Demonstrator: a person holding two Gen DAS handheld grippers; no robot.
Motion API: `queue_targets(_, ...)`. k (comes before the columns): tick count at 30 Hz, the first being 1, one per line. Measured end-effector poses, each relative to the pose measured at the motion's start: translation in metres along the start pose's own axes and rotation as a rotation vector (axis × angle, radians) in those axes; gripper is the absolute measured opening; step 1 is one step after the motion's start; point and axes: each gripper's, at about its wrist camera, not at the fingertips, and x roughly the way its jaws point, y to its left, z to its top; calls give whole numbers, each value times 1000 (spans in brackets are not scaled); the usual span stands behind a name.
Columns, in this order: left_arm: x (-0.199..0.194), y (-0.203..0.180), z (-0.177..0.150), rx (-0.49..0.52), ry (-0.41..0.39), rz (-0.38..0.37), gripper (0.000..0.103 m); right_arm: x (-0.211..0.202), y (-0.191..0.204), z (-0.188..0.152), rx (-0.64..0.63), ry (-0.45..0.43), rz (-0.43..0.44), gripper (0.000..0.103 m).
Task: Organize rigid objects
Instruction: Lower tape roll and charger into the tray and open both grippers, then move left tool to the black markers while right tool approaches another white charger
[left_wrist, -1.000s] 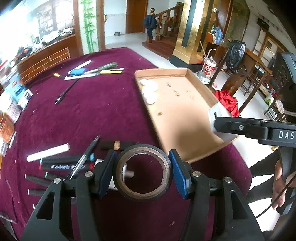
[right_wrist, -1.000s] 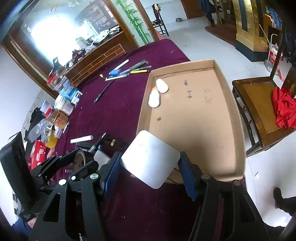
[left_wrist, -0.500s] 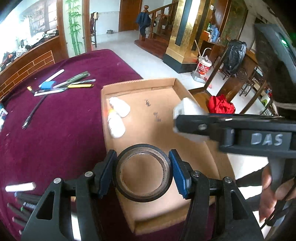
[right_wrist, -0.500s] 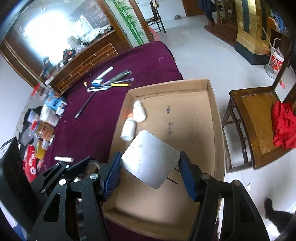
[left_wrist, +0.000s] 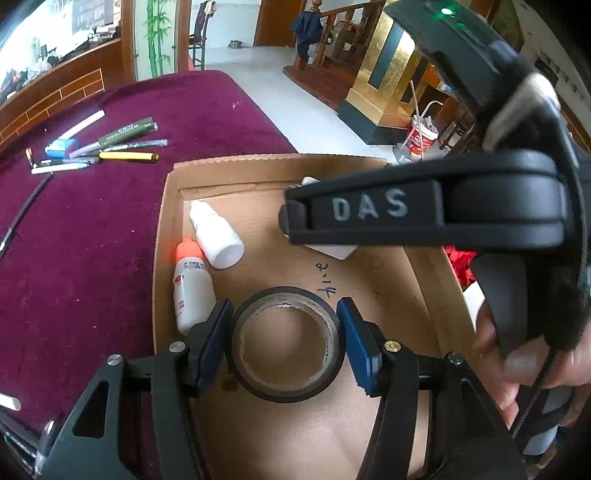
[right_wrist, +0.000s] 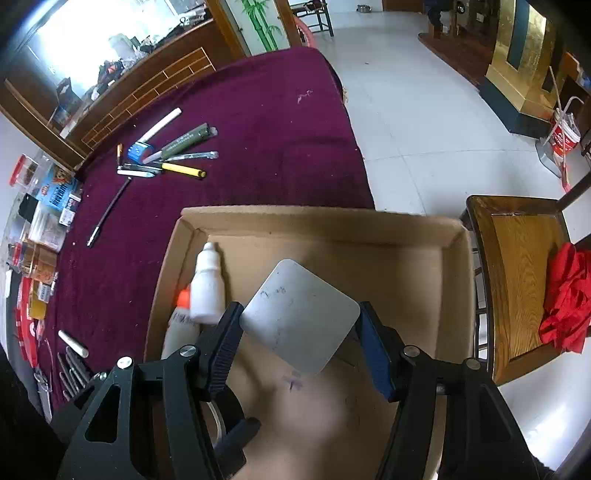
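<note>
A maroon tablecloth (right_wrist: 258, 122) covered the table, with a shallow cardboard tray (right_wrist: 317, 218) at its near edge and pens (right_wrist: 173, 158) scattered at ten o'clock. Over the tray, the left gripper (left_wrist: 284, 343) clasped a black tape roll (left_wrist: 284, 391). The right gripper (right_wrist: 299, 343) pinched a tilted grey square plate (right_wrist: 299, 314), two white bottles (right_wrist: 208, 288) lying at its nine o'clock.

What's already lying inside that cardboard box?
In the cardboard box lie two white bottles, one orange-capped. The tape roll and metal plate are gripper-held above it, hiding some floor.
</note>
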Motion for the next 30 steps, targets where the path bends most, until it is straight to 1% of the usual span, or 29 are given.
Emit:
queue_targets(3, 8, 2, 0, 0, 18, -6, 57, 9, 4, 5, -18, 13, -8, 56)
queue_targets(6, 13, 4, -1, -1, 18, -5, 57, 11, 10, 10, -47, 8, -23, 56)
queue_targets(11, 15, 4, -2, -21, 20, -14, 57, 14, 13, 15, -62, 14, -23, 57)
queue_targets(15, 15, 5, -1, -27, 19, -24, 57, 15, 11, 17, -56, 24, 11, 59)
queue_targets(18, 14, 7, 1, -45, 30, -54, 65, 10, 12, 17, -66, 14, 20, 59)
queue_targets(20, 11, 6, 2, -63, 28, -62, 67, 4, 12, 15, -67, 3, 20, 60)
queue_targets(25, -2, 3, 3, -54, 17, -49, 67, -20, 8, 7, -19, -41, 59, 60)
queue_targets(30, -36, 5, -5, -73, -29, -74, 67, -53, 11, -13, 20, -109, 98, 60)
